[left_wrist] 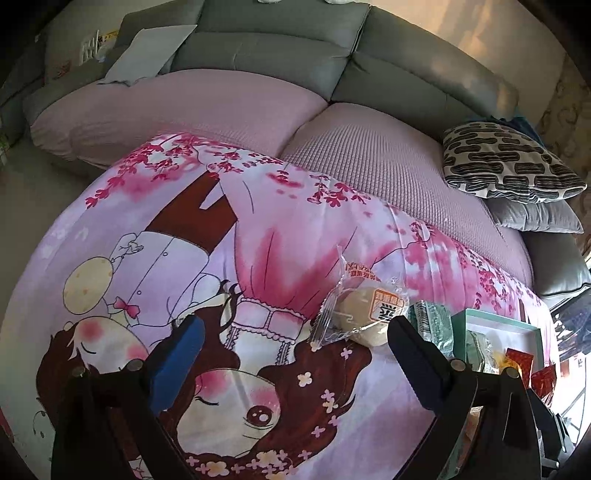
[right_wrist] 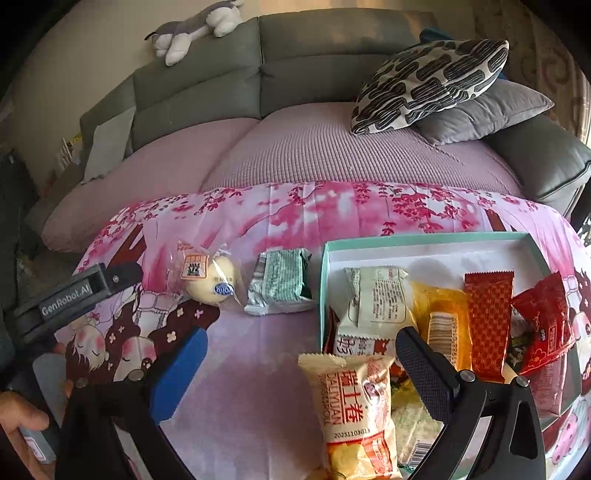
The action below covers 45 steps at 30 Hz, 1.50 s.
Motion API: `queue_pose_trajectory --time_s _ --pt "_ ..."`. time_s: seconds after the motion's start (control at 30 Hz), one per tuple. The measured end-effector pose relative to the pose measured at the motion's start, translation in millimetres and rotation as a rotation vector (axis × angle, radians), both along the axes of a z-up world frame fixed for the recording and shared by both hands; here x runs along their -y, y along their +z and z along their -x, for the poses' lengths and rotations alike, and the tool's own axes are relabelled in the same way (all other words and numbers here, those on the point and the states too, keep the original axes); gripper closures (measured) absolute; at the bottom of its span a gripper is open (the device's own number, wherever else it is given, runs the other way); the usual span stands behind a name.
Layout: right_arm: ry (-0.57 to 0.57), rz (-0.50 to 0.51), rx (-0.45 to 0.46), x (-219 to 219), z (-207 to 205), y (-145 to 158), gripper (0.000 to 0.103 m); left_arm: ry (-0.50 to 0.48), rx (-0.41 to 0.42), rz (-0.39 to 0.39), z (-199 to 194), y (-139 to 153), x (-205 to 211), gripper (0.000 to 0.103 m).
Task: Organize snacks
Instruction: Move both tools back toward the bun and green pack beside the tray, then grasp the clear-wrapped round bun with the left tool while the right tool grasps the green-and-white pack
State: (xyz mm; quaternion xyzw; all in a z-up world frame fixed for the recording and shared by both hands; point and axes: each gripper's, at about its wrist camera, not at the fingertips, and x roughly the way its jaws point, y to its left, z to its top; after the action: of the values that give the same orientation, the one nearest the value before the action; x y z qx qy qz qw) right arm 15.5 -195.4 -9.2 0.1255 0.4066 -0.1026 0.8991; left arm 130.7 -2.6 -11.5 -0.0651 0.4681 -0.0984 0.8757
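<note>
A round pale bun in a clear wrapper (left_wrist: 362,314) (right_wrist: 212,280) lies on the cartoon cloth beside a green-and-silver packet (left_wrist: 432,321) (right_wrist: 280,282). Right of them stands a teal-rimmed white box (right_wrist: 424,238) (left_wrist: 498,315) holding a white packet (right_wrist: 380,295), a yellow packet (right_wrist: 443,325) and red packets (right_wrist: 487,317). My left gripper (left_wrist: 295,350) is open just short of the bun, holding nothing. My right gripper (right_wrist: 303,373) is open over the box's near left corner. A cream-and-red snack packet (right_wrist: 354,406) lies between its fingers, untouched by the blue pad (right_wrist: 181,373).
The pink cartoon cloth (right_wrist: 258,369) covers the surface in front of a grey sofa with a pink seat cover (right_wrist: 314,147). A black-and-white patterned cushion (right_wrist: 432,81) rests on a grey cushion at the right. A plush toy (right_wrist: 195,29) lies on the sofa back. A hand (right_wrist: 22,417) holds the left gripper's handle.
</note>
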Motion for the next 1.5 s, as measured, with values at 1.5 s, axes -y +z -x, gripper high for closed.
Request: queue_pose_trajectory --time_s 1.5 --pt "-0.068 -0.121 -0.176 59.3 -82.5 -23.2 0.0 -0.109 -0.056 -0.012 -37.6 -40.0 66.9 0.004"
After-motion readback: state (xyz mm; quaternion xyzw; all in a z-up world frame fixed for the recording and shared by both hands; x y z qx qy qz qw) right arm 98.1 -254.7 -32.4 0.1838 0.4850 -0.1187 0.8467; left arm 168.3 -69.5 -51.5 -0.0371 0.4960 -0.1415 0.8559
